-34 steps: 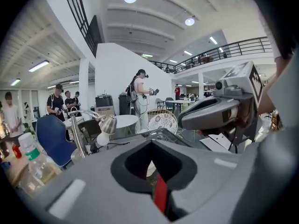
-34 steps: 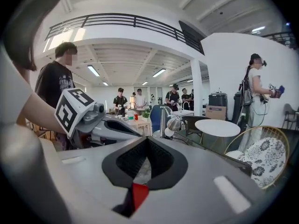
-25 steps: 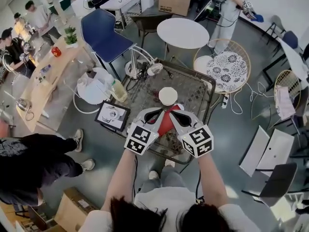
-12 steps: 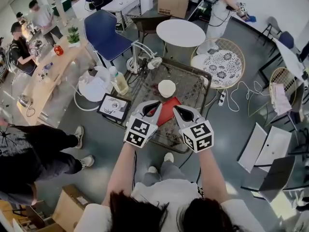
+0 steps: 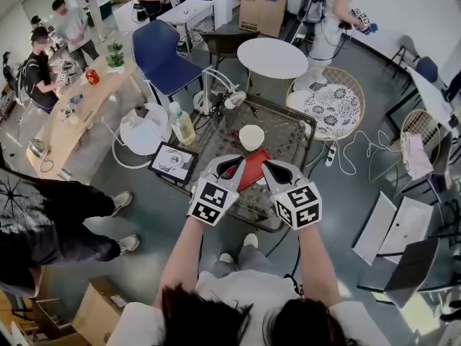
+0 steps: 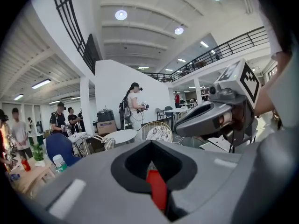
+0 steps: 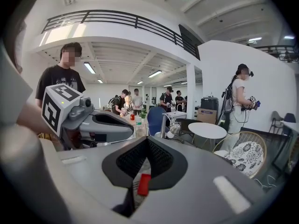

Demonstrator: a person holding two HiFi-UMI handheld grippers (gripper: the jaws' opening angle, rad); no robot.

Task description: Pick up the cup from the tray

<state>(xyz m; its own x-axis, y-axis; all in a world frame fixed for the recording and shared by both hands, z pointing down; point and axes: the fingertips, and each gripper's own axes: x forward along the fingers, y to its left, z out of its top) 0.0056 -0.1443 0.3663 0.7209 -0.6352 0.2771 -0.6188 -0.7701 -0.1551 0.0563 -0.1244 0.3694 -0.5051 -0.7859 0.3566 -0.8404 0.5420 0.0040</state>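
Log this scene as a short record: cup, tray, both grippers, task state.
cup: cup, white, upright, at the tray's far edge, untouched
tray: tray, red, flat on the table, partly behind the grippers
left gripper: left gripper, shut, empty, over the tray
right gripper: right gripper, shut, empty, beside the left one
task state: cup not yet picked up

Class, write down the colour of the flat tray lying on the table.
Red; the tray shows best in the head view.
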